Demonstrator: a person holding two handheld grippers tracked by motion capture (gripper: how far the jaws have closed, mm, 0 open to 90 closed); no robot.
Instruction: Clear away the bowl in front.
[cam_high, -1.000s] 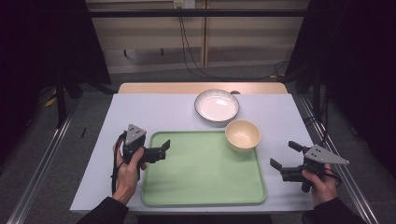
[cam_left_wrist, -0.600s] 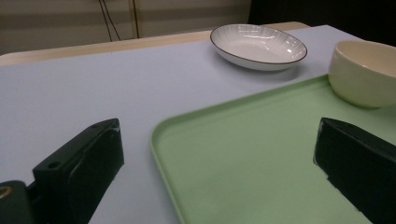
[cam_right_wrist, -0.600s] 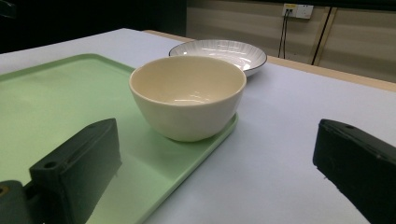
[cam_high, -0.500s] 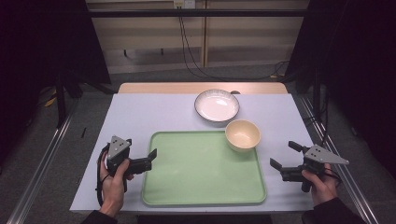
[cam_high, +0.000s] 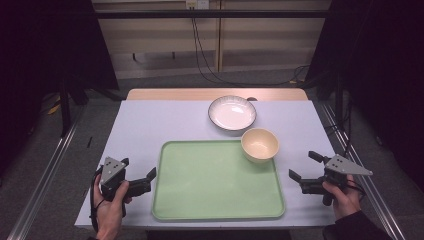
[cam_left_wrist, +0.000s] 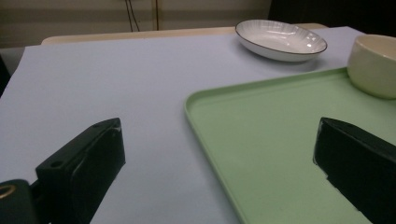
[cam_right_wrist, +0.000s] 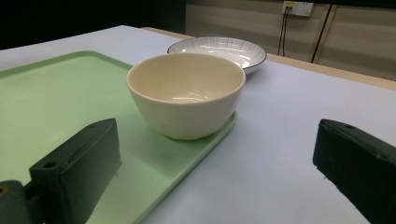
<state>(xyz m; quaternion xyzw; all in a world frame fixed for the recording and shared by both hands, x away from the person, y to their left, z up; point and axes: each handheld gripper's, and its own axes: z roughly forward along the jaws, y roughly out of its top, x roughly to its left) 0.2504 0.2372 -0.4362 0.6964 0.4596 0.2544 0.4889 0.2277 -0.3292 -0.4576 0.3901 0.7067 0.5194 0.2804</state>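
On the far right corner of the flat green plastic tray sits a cream ceramic bowl; the left gripper and right gripper flank the tray (both spread wide, grasping nothing).

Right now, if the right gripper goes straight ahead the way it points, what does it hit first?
Most likely the cream bowl, which sits dead ahead between the open jaws on the corner of the green tray. The right gripper holds nothing. The white plate lies behind the bowl.

Claw (jaws apart) straddles green tray's edge.
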